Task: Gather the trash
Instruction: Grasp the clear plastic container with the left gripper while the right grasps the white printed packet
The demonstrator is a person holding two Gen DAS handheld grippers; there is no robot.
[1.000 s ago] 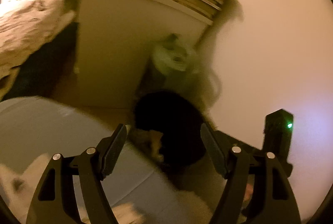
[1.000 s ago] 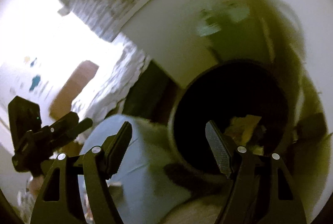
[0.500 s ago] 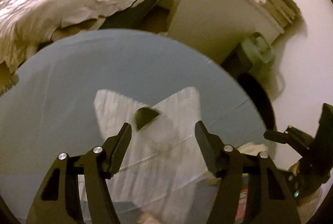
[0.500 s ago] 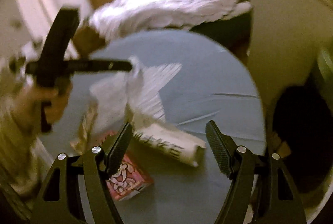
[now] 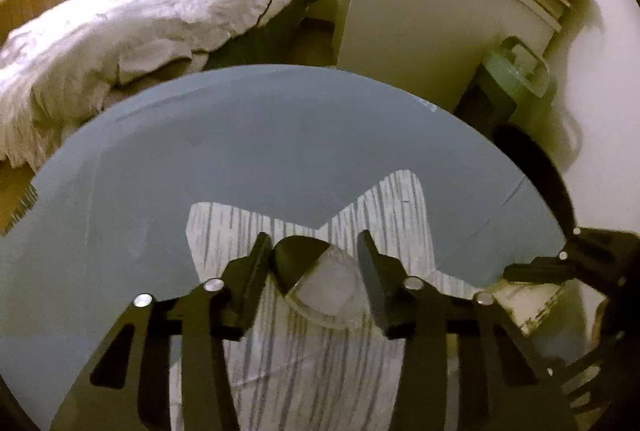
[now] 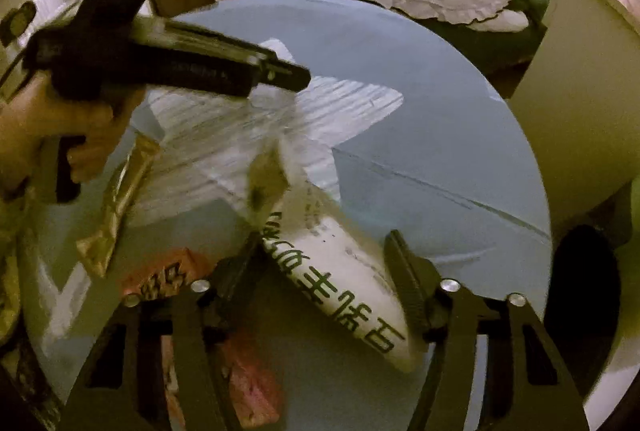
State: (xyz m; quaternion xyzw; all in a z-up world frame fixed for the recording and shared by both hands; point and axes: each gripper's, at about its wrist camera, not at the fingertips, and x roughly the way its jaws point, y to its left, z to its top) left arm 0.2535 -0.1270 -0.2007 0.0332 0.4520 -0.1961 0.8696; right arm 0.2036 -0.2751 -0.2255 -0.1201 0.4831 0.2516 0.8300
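Round blue-grey tabletop [image 5: 280, 135] carries all the litter; dark bin [image 6: 580, 295] stands just off its edge, near the cabinet.

White star-shaped ribbed mat [image 5: 304, 351] lies flat across the middle of the tabletop, under most of the trash. Soft, floppy by the look of it; probably not trash itself.

White printed packet [image 6: 344, 271], largest piece, lies slantwise on the tabletop with one torn end on the mat. Looks light, crinkly and collapsible, likely slick film. Best taken across its middle, where it is fullest. Right tongs [image 6: 324, 271] straddle exactly that part, jaws closing, packet between them; pads not yet plainly pressing on it.

Pink-red printed wrapper [image 6: 240, 383] sits low beside the right tongs, partly hidden by them. Flat and thin; an edge pinch would suit.

Gold foil strip [image 6: 116, 207] near the person's hand [image 6: 60, 135]: thin, limp, light.

Small clear plastic cup [image 5: 320, 291], smallest, lies on its side on the mat. Light, thin-walled, easily crushed and slippery; gentle hold across the wall. Left tongs [image 5: 314, 263] bracket it, jaws closing, cup between, with a gap showing on the right side.
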